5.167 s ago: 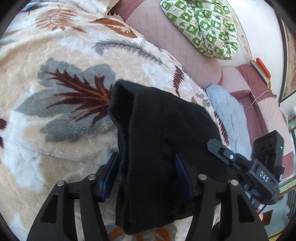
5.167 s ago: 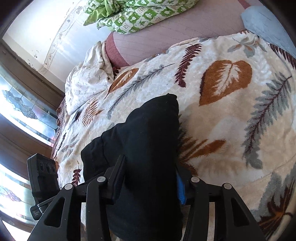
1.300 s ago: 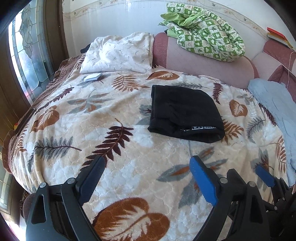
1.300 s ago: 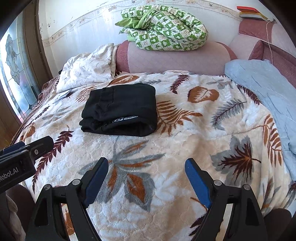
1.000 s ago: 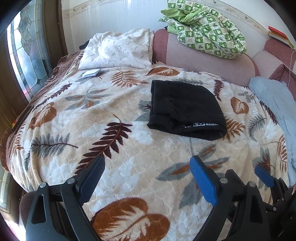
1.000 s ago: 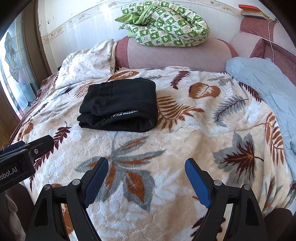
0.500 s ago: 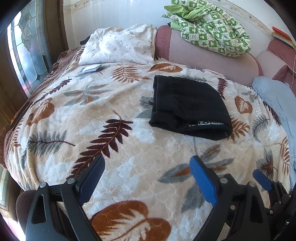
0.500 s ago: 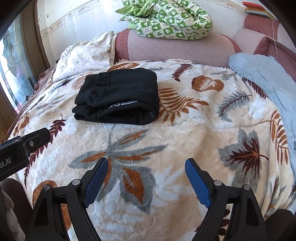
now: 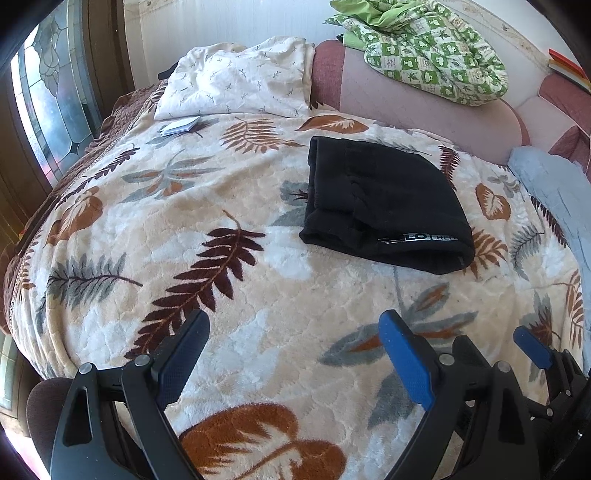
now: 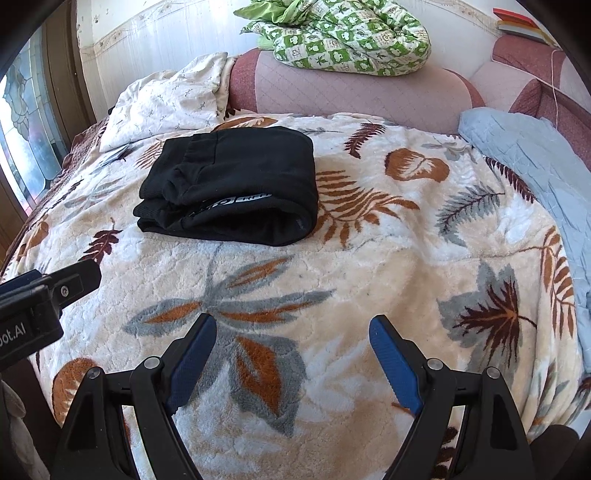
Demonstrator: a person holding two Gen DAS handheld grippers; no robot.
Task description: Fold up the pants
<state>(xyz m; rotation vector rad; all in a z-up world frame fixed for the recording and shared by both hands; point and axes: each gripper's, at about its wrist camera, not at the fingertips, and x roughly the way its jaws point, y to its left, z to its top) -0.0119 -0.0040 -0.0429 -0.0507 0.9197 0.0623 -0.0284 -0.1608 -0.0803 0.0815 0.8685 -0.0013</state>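
Resting in a compact bundle on the leaf-patterned blanket [image 9: 258,295] of the bed, the black pants [image 9: 384,206] are seen from the left wrist view well beyond the left gripper [image 9: 291,354], toward the pillow [image 9: 236,85] and the pink headboard [image 9: 424,107]. The fold is judged complete or nearly so, with a white-lettered band showing along the near edge. The left gripper is held wide apart over bare blanket; nothing is gripped and nothing is touched by its blue pads. A fingertip of the right gripper [image 9: 532,347] is glimpsed at the lower right. What could be undone from here is judged to be the bundle itself: its near edge is thick and rounded, and a careless brush of a finger against it, or a tug on the plush blanket beneath, could let the top layer slide open.

From the right wrist view, the pants [image 10: 236,181] are shown up and to the left of the right gripper [image 10: 291,354], apart from it, with loose layered edges visible at the bundle's left end. That end is judged the weak point; any further handling there could spill the layers out of line. The right gripper is likewise spread wide and empty, poised above the blanket's grey-and-orange leaf, with no cloth between its pads. Part of the left gripper's body [image 10: 44,295] is seen at the left edge. A green checked quilt [image 10: 343,33] lies on the headboard, and a blue cover [image 10: 524,155] lies at the right.
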